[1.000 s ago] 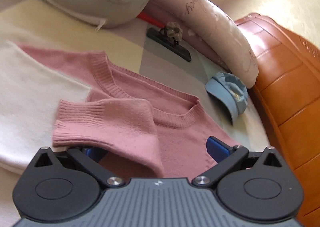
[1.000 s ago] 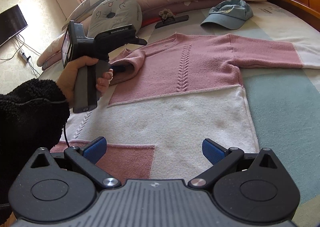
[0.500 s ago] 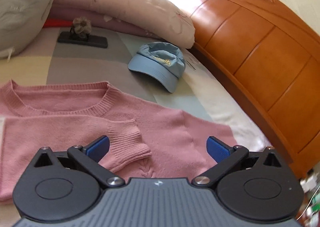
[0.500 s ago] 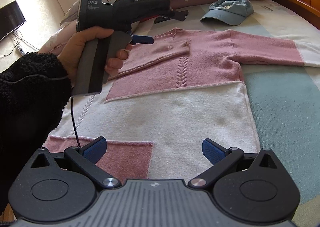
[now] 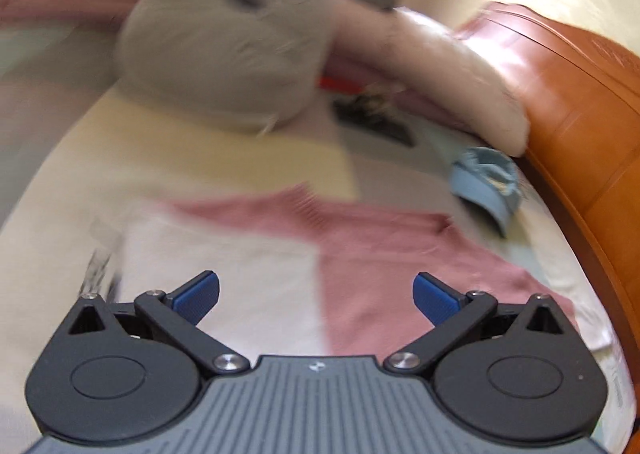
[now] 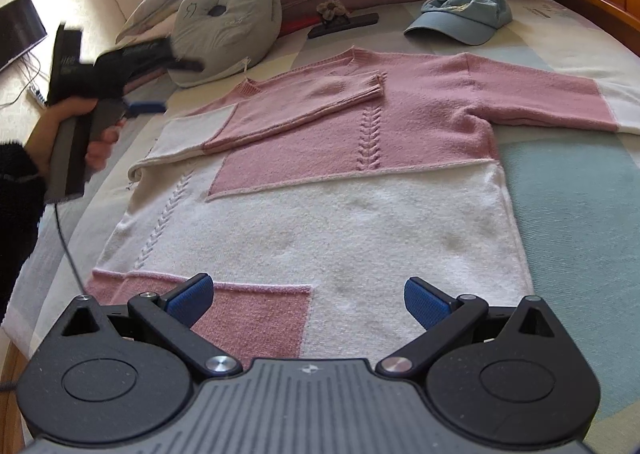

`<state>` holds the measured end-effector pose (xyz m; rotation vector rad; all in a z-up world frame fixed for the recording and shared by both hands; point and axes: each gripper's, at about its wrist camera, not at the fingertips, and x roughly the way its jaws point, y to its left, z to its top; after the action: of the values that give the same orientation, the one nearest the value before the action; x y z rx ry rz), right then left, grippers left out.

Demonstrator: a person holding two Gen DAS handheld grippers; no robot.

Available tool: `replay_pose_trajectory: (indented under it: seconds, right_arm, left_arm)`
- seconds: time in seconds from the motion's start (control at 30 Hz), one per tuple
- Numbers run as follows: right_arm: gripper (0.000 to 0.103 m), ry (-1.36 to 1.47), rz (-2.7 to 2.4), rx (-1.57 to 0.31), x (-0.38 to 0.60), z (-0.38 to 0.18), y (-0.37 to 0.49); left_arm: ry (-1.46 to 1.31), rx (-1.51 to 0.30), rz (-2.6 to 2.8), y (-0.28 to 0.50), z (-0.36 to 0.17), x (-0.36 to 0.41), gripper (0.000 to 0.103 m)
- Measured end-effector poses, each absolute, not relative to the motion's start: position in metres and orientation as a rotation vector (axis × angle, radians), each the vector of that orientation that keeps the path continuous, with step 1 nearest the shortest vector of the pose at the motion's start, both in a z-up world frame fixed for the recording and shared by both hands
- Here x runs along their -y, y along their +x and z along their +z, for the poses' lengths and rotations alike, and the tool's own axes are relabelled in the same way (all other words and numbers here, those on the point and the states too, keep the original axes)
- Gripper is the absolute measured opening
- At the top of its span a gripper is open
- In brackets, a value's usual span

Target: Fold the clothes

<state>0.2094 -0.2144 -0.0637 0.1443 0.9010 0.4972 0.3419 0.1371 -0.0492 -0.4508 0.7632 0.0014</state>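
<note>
A pink-and-white knitted sweater (image 6: 360, 190) is spread flat, front up, on the bed (image 6: 568, 214). Taking its neckline (image 6: 352, 52) as the landmark: one sleeve (image 6: 280, 114) is seen folded across the chest just below the neckline, its cuff lying near the cable stitch down the middle, while the other sleeve (image 6: 540, 98) is stretched straight out to the side. The hem lies at the far end from the neckline, just ahead of the right tool (image 6: 308, 300).

Both tools are seen with their blue pads spread apart and nothing between them. The left tool (image 5: 316, 292) is held above the folded-sleeve side; its view is blurred.

The knit is judged soft, limp and fairly light, with a grippy, stretchy surface; it would sag and drag when lifted from one point only. A hold is best taken at a doubled or ribbed edge, such as the outstretched sleeve's cuff, a shoulder seam or a hem corner, pinching through the full thickness rather than one loop of yarn.
</note>
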Motion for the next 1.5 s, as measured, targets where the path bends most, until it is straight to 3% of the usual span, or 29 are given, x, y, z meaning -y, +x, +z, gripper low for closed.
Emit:
replay_pose_trajectory:
  seconds: [0.17,0.4,0.57,0.77,1.0,1.5]
  right_arm:
    - [0.103,0.126,0.496,-0.921,0.206,-0.068,0.215]
    - [0.103,0.115,0.497,-0.931,0.201,-0.071,0.218]
    - [0.103,0.110,0.500,-0.931,0.200,-0.071,0.217]
    - [0.103,0.108,0.499,-0.932,0.201,-0.071,0.215]
    - [0.103,0.111,0.501,-0.925,0.203,-0.069,0.214]
    - [0.103,0.110,0.502,-0.919,0.205,-0.066,0.212]
  left_arm:
    - [-0.518,-0.791,0.001,0.328,-0.081,-0.160,0.102]
    - [-0.608,-0.747,-0.101,0.309,-0.061,-0.158,0.102]
    - [-0.605,-0.804,-0.135,0.295,-0.081,-0.150,0.102]
    - [-0.784,-0.702,-0.056,0.275,-0.103,-0.178,0.102]
    - [-0.688,-0.701,-0.060,0.278,-0.085,-0.162,0.102]
    - [-0.634,-0.657,-0.045,0.298,-0.104,-0.159,0.101]
